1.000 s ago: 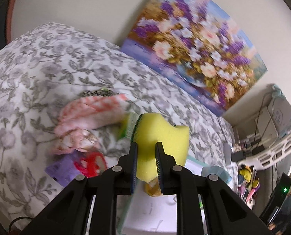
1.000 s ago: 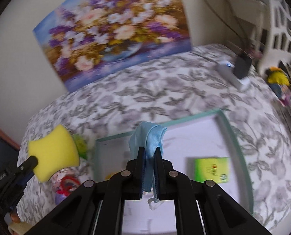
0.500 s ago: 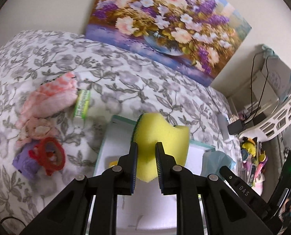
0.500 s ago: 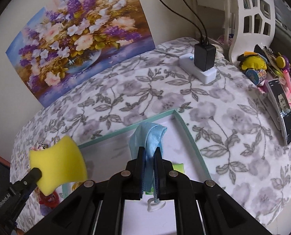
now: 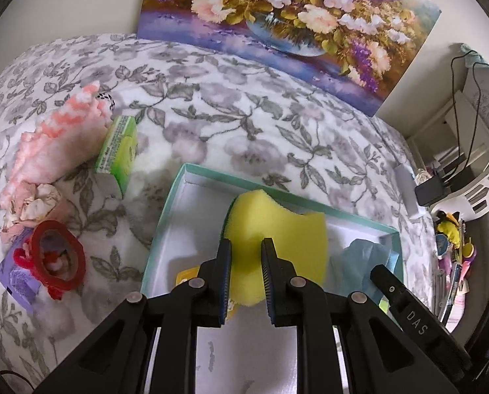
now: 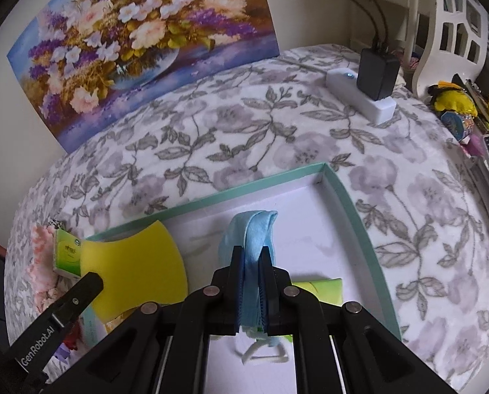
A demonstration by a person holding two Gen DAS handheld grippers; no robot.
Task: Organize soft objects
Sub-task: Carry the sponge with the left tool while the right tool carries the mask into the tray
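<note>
Sponge: my left gripper [image 5: 246,256] is clamped on the yellow sponge [image 5: 277,226], held over the left part of the teal-rimmed box [image 5: 211,177].
Face mask: my right gripper [image 6: 251,262] is pinched tight on the folded blue face mask [image 6: 249,229], over the box's right part.
In the box: a green packet [image 6: 320,290] on the white floor.
Beside the box: a green tissue pack [image 5: 118,151], a pink cloth [image 5: 55,144] and a red ring [image 5: 55,256] on the floral blanket [image 5: 244,124].
</note>
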